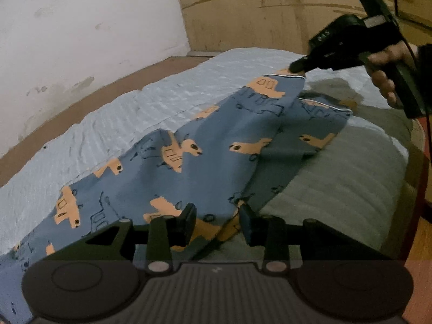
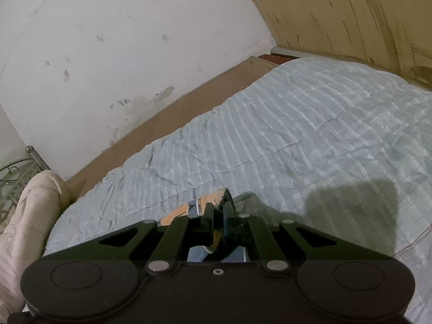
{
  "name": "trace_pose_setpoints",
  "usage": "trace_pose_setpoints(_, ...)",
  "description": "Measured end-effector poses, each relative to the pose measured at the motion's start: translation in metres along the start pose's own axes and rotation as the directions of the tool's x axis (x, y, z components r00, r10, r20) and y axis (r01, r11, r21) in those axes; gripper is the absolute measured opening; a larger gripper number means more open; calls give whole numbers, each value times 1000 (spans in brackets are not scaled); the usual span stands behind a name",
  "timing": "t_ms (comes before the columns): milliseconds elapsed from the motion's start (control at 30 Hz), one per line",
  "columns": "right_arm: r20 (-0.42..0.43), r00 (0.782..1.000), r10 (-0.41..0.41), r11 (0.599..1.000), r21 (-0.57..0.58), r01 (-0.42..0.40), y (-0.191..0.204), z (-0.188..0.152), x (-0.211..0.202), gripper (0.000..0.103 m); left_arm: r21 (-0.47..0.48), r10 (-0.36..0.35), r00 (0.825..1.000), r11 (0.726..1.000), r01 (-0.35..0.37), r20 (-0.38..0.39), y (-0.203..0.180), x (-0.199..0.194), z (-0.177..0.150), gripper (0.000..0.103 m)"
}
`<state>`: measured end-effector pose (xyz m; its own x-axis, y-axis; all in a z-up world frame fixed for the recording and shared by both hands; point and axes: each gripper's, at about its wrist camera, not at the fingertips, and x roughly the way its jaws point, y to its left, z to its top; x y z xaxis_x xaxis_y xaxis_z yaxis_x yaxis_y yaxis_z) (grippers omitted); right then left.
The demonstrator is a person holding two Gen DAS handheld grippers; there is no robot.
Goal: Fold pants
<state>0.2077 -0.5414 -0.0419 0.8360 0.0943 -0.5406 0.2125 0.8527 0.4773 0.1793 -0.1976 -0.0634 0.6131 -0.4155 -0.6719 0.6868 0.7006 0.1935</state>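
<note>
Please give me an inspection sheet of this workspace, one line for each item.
Surface: bed with light blue ribbed cover, wrinkled.
Job's things: blue pants with orange print, spread on the bed, one leg end lifted.
Clutter: pale pillow at the bed's edge.
Grippers: right hand-held gripper shut on the pants hem; left hand-held gripper open, fingers on either side of the pants' near edge.
Cables: thin cable hangs below the right hand.
Surroundings: stained white wall, wooden panel, metal frame.
</note>
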Motion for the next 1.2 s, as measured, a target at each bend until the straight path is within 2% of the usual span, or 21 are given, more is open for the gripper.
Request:
trace_pose_setpoints(133,0,1000,-1,1000,-4,1,0,0,0,5,8,5,1000,1000,-5,-30,-2,7,1,37)
trace_pose_setpoints(233,-2,1000,-2,1000,-6,2,1,0,1,5,23,18,999,1000,-17,-43,-5,9,2,3)
trace_pose_setpoints(267,-2,1000,-2,1000,-6,2,1,0,1,5,21,26,999,999,-25,-44,-5,9,2,0)
trace_pose_setpoints(367,8,1000,3,1000,-9,-3,3,2,-1,5,-28,13,999,1000,-14,-40,1,6,5,0)
trace_pose_setpoints(467,26,1000,16,1000,-12,-15,7,5,-5,5,-51,21,1000,998,-21,8,5,-5,8,0)
trace_pose_setpoints(667,94,995,37,999,-19,-35,11,5,-46,4,-61,16,998,998,-12,68,9,-29,11,0)
trace_pose_setpoints(833,72,997,-33,999,10,32,-11,-25,-76,4,-35,-3,1000,999,4,25,5,-25,-3,0)
trace_pose_setpoints(967,-1,997,-78,996,33,78,-26,-53,-73,4,-39,3,1000,999,-4,-9,1,-14,-13,0)
trace_pose_setpoints(1133,-14,995,-100,995,-6,100,-21,-62,-64,5,-66,5,1000,998,-6,-12,5,-13,-15,0)
trace_pose_setpoints(1167,-15,995,-102,995,-24,101,-19,-59,-62,9,-67,6,1000,998,-7,-11,6,-12,-15,0)
trace_pose_setpoints(1200,-10,994,-108,994,-33,107,-17,-56,-61,18,-70,7,1000,998,-7,-11,6,-12,-15,0)
